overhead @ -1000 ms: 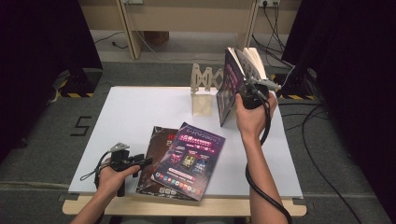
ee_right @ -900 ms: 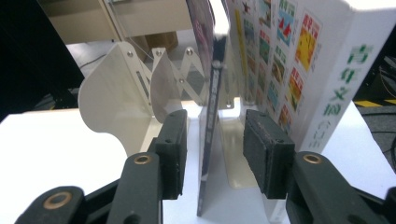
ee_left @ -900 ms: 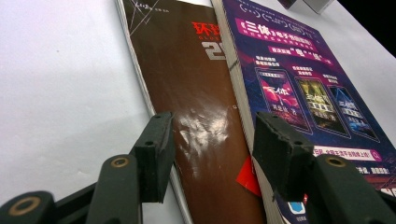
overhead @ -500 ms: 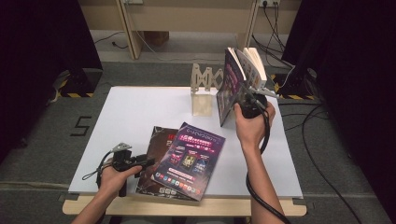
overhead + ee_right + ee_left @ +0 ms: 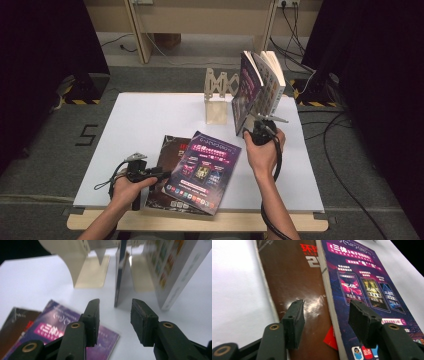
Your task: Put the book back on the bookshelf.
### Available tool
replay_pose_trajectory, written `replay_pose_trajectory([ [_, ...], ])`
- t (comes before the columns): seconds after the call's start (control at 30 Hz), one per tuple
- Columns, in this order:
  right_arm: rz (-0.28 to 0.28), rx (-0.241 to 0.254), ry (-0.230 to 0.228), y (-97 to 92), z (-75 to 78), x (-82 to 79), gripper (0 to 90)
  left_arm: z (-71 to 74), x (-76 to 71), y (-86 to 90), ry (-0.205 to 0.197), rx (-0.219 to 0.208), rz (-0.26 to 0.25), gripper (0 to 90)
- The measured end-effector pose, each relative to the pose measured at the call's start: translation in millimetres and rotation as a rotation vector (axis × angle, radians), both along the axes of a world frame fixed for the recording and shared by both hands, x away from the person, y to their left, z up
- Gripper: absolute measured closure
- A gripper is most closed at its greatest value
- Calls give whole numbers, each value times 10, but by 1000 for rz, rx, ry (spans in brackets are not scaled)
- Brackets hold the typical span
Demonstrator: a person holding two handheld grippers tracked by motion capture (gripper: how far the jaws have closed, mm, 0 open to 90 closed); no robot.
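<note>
white surface (image 5: 150, 120) under dim room light: the right gripper (image 5: 113, 315) holds its jaws apart on nothing, the lower corner of an upright dark-covered book (image 5: 121, 270) just beyond them, propped beside a white book (image 5: 175, 270) in the wooden rack (image 5: 217, 97). the left gripper (image 5: 325, 317), jaws just widening and gripping nothing, straddles the edge where a purple magazine (image 5: 362, 287) marked "三体" overlaps a brown one (image 5: 294, 282).

A white bench (image 5: 150, 120) stands on grey carpet (image 5: 55, 135). Black cables (image 5: 345, 150) trail over the floor at the right. A striped block (image 5: 82, 95), perhaps a weight, sits left.
</note>
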State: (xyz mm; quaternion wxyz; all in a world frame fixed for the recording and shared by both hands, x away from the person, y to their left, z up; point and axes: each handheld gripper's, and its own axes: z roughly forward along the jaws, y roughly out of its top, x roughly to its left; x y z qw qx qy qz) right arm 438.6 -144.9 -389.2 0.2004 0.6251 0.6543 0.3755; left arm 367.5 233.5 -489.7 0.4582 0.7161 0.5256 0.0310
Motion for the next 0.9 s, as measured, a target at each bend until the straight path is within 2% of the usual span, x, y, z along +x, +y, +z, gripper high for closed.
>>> replay_pose_trajectory([
  [0.1, 8, 7, 32, 20, -140, -25, 594, -7, 20, -52, 5, 8, -13, 452],
  [0.53, 67, 33, 162, 181, -551, -90, 579, -12, 96, -204, 14, 19, -32, 449],
  [0.9, 94, 40, 233, 254, -706, -119, 567, 1, 111, -267, 28, -1, -51, 447],
])
